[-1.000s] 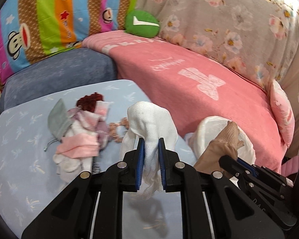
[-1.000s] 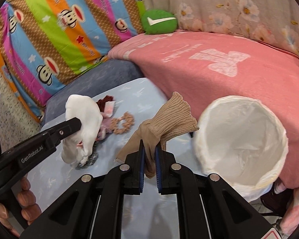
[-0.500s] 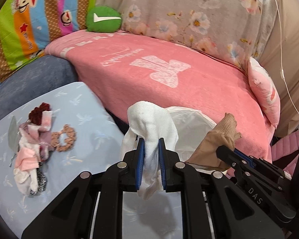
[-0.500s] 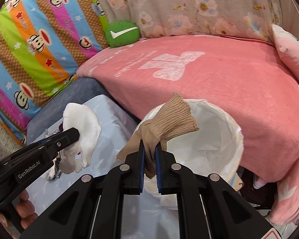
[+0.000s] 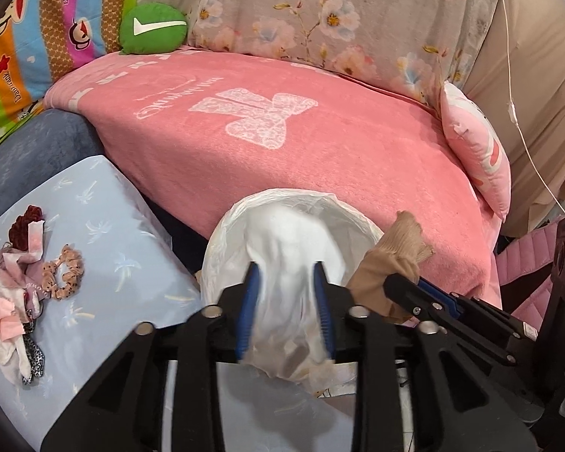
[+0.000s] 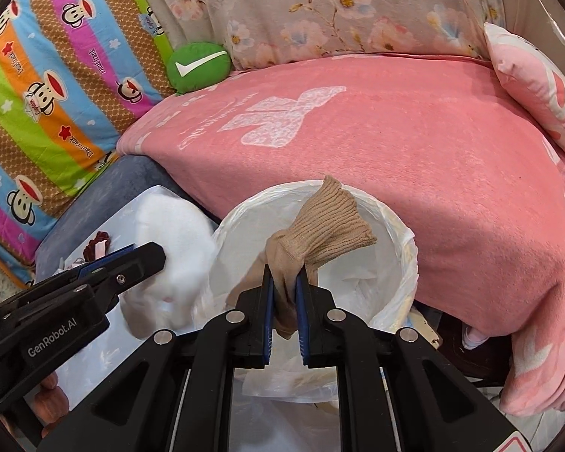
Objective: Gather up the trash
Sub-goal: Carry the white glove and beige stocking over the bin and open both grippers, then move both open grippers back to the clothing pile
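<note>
A white-lined bin (image 5: 222,241) (image 6: 399,248) stands between the blue table and the pink sofa. My left gripper (image 5: 286,275) has its jaws parted; the white sock (image 5: 286,301) is a motion-blurred shape between them, over the bin's near rim. It also shows in the right wrist view (image 6: 173,263) beside the left gripper (image 6: 150,256). My right gripper (image 6: 285,275) is shut on a tan sock (image 6: 327,222) and holds it above the bin's opening; in the left wrist view this sock (image 5: 391,260) and the right gripper (image 5: 399,282) are at the bin's right.
A pile of small cloth items and a scrunchie (image 5: 67,275) lies on the light-blue table (image 5: 124,263) at the left. The pink blanket-covered sofa (image 5: 282,139) is behind the bin, with a green cushion (image 5: 152,28) and a pink pillow (image 5: 478,150).
Both grippers have moved right from the table to the bin. My left gripper's jaws have opened and the white sock is slipping down between them. The right still grips the tan sock.
</note>
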A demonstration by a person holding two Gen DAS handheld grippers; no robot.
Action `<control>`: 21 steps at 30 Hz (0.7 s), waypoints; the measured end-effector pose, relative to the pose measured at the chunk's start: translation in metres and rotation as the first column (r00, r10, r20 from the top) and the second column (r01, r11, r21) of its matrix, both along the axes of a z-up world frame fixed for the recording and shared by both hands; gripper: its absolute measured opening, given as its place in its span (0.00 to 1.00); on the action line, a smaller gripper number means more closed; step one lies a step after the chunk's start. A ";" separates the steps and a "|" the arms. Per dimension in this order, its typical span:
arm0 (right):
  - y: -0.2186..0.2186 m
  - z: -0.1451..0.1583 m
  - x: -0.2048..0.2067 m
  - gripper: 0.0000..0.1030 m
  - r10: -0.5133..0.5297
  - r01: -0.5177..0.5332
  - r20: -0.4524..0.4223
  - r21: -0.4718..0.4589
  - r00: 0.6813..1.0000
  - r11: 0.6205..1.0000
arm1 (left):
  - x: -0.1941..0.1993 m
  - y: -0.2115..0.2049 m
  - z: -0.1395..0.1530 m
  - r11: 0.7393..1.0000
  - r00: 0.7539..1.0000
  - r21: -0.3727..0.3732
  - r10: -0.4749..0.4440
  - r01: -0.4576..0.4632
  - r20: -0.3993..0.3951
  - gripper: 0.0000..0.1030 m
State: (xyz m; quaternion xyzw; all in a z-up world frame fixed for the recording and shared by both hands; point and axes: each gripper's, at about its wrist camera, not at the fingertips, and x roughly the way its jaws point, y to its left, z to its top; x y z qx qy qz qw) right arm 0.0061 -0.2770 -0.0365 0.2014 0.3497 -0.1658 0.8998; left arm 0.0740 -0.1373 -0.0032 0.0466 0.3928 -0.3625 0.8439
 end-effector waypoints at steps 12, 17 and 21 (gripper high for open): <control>0.002 0.004 -0.002 0.26 -0.001 0.002 0.015 -0.010 1.000 1.000 | 0.004 0.011 0.003 0.997 0.997 -0.013 0.070 -0.070 0.019 0.70; 0.015 0.007 0.002 0.29 0.027 -0.027 0.014 -0.021 1.000 0.999 | 0.006 0.030 0.002 0.993 0.993 -0.016 0.117 -0.117 0.017 0.70; 0.034 0.008 0.006 0.30 0.063 -0.062 0.008 -0.025 0.998 0.998 | 0.010 0.051 0.000 0.985 0.985 -0.015 0.172 -0.172 0.014 0.70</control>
